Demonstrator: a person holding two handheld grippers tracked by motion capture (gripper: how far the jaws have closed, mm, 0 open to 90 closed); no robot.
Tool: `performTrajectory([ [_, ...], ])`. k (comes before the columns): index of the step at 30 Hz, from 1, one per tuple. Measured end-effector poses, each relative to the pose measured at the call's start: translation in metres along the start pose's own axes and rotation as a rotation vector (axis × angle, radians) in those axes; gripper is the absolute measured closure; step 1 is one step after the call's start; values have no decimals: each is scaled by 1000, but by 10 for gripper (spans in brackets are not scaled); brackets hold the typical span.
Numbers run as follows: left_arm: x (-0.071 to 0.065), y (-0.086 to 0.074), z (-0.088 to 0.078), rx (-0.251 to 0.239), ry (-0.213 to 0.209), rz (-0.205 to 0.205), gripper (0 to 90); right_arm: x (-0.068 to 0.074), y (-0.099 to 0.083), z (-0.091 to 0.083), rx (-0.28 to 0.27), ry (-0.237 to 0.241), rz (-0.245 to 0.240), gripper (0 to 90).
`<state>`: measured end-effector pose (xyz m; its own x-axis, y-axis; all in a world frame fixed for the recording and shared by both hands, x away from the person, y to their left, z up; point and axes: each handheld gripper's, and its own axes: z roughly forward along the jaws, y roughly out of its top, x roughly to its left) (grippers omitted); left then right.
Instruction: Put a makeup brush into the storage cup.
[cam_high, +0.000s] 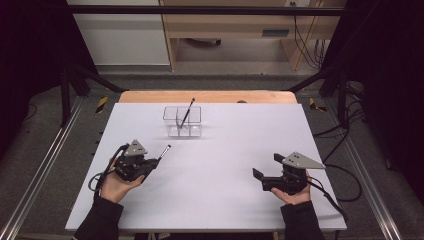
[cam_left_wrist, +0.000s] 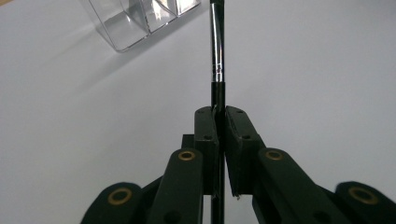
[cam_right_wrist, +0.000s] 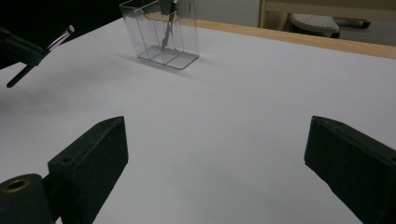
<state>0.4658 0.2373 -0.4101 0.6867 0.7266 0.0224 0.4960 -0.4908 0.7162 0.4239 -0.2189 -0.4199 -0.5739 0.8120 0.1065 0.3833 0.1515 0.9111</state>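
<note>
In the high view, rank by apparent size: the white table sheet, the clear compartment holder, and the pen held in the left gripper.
Largest to smallest:
1. White table sheet, by far.
2. Clear compartment holder.
3. Pen in the left gripper; the fingers cover part of its length, so its place below the holder is less sure.

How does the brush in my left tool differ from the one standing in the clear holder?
The slim black, silver-banded brush in the left tool is clamped between shut jaws above the white table; the dark brush in the clear plastic compartment holder leans free, its top past the rim. Both are thin and dark.
</note>
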Motion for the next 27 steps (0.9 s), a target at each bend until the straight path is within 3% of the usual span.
performTrajectory([
  [8,-4,-3,-1,-113,26,-73,837,0,0,0,-1,2,3,66],
  [17,-9,-3,-10,-230,44,-125,837,0,0,-1,0,-1,1,62],
  [23,-13,-1,-18,-317,67,-145,837,0,1,-2,-2,-3,3,61],
  [27,-15,0,-22,-340,70,-142,837,0,0,-1,-2,-4,4,60],
])
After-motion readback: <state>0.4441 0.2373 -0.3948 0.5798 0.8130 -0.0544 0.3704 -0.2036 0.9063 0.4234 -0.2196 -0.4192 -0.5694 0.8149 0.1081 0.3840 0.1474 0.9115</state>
